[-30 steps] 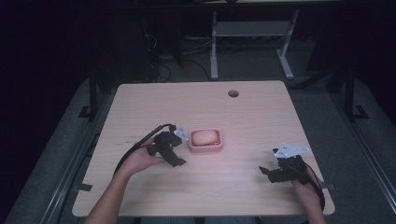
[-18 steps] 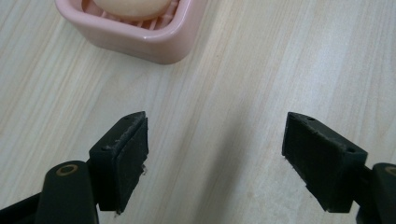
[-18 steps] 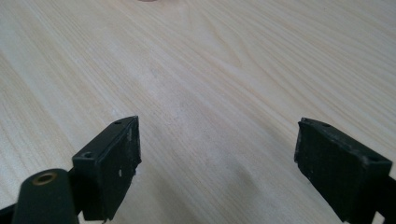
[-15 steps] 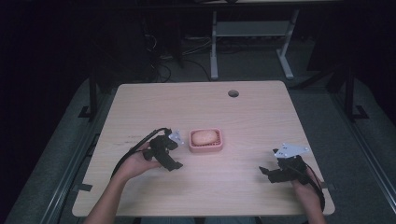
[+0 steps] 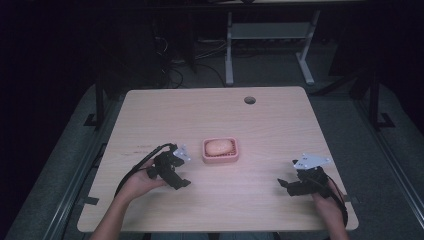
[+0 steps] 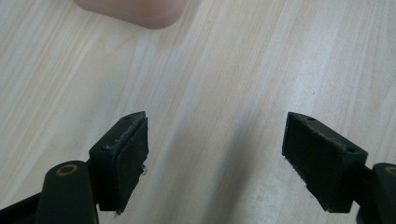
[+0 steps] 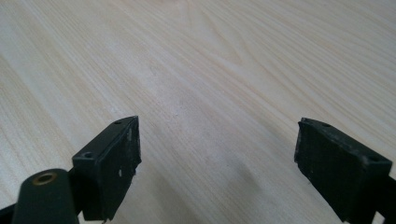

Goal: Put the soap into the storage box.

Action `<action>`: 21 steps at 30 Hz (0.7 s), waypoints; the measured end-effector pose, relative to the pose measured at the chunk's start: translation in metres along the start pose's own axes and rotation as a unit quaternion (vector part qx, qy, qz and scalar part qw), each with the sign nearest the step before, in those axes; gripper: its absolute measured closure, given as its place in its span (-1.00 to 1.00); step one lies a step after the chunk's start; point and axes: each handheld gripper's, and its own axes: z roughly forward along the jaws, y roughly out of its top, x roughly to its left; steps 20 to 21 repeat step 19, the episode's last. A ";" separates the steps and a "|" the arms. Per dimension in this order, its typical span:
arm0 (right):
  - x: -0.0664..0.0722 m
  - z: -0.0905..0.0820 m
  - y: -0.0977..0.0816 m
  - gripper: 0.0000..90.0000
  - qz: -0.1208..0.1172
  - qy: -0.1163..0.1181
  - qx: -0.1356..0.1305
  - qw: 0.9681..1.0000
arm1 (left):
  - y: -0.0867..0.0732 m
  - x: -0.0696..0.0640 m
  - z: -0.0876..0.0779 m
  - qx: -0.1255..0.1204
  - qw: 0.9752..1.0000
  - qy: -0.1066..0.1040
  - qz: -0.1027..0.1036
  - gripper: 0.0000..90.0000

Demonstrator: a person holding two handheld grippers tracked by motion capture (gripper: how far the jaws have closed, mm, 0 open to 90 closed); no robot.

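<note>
Beside the pink soap dish (image 5: 220,151), left gripper (image 5: 176,172) (jaws spread, empty) should square up before closing; right gripper (image 5: 292,186) likewise spread.

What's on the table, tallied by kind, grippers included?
Pink tray: 1
Pale rounded item lying in the tray: 1
Grippers: 2, the left gripper and the right gripper, both with jaws open and nothing between them
Total: 4
</note>
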 end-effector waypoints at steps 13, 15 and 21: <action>0.001 0.001 0.000 -0.69 0.000 -0.002 0.002 1.000 | -0.019 -0.010 -0.003 -0.013 1.000 0.015 -0.003 -0.52; 0.001 0.001 0.000 -0.69 0.000 -0.002 0.001 1.000 | -0.024 -0.013 -0.004 -0.025 0.999 0.022 -0.007 -0.52; 0.001 0.000 0.001 -0.69 -0.001 -0.001 -0.002 1.000 | -0.032 -0.019 -0.006 -0.032 0.999 0.032 -0.011 -0.52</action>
